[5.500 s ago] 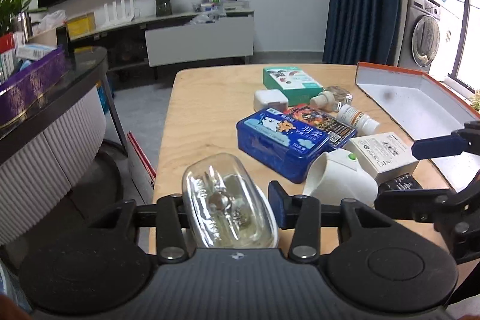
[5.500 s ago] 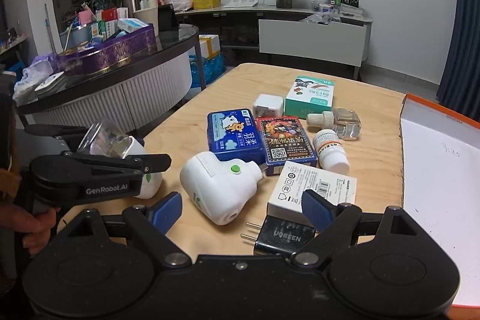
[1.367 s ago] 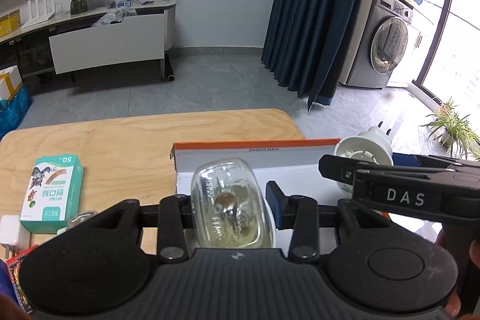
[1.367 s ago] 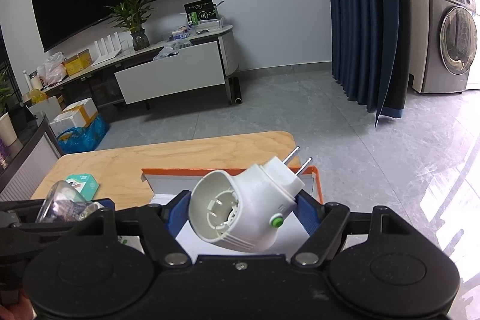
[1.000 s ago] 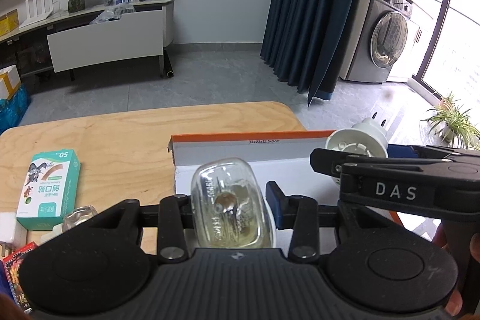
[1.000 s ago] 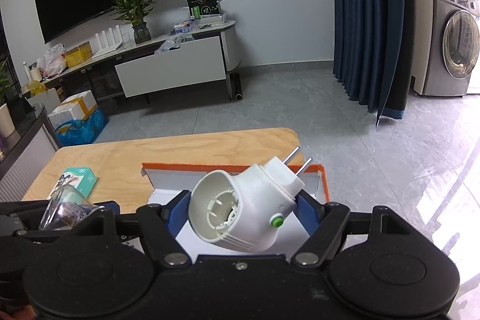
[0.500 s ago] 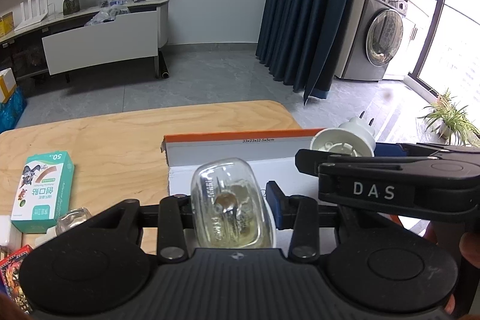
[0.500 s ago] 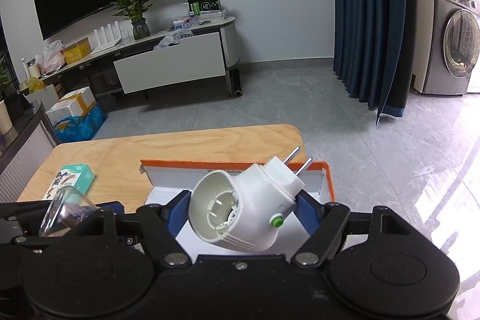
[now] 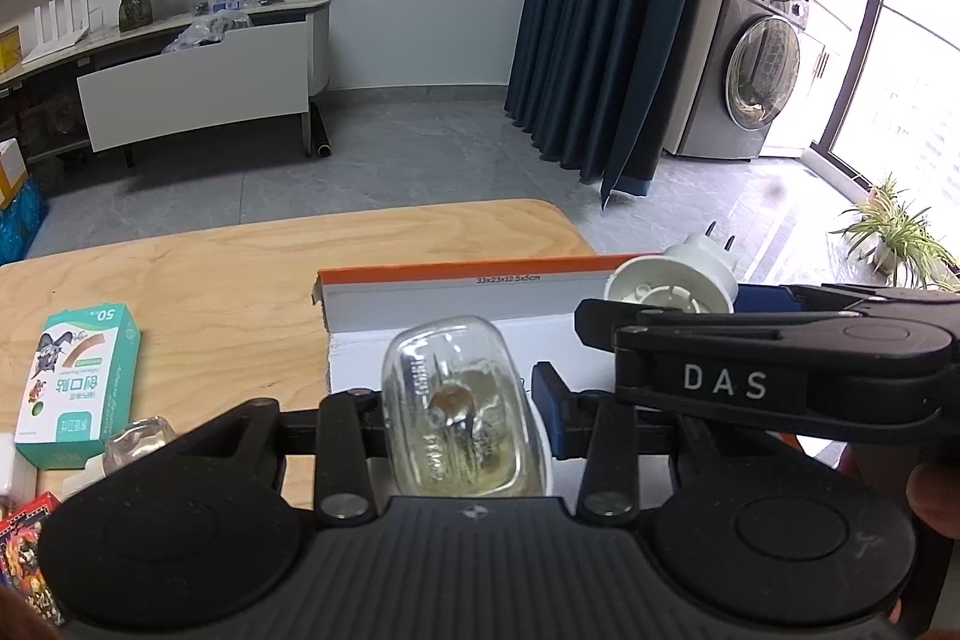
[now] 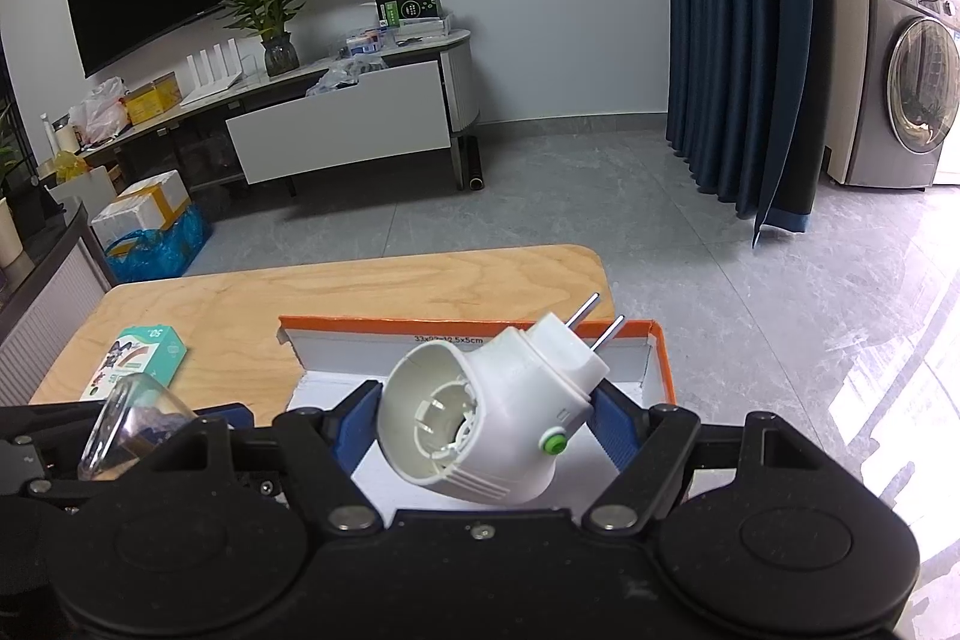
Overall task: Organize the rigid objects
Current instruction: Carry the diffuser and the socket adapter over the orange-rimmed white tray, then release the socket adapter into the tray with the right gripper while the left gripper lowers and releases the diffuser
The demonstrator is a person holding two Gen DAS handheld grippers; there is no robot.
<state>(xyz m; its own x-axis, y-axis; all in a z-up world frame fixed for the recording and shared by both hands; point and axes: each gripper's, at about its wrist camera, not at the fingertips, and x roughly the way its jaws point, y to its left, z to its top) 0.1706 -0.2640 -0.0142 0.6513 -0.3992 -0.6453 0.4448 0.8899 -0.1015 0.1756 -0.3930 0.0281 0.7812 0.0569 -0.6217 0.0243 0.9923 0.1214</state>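
Left wrist view: left gripper (image 9: 462, 415) jaws closed on a clear glass bottle (image 9: 459, 415), held over the near end of the orange-rimmed white box (image 9: 420, 301) on the wooden surface (image 9: 240, 280). Glass — likely slick and breakable; the grip sits across its flat sides, best kept there and set down low. Right gripper (image 10: 483, 415) jaws stand wide, clamped on a white plug-in device (image 10: 486, 412) above the same box — hard plastic, probably light; hold by the body, clear of the prongs. A green carton (image 9: 75, 376) lies to the left.
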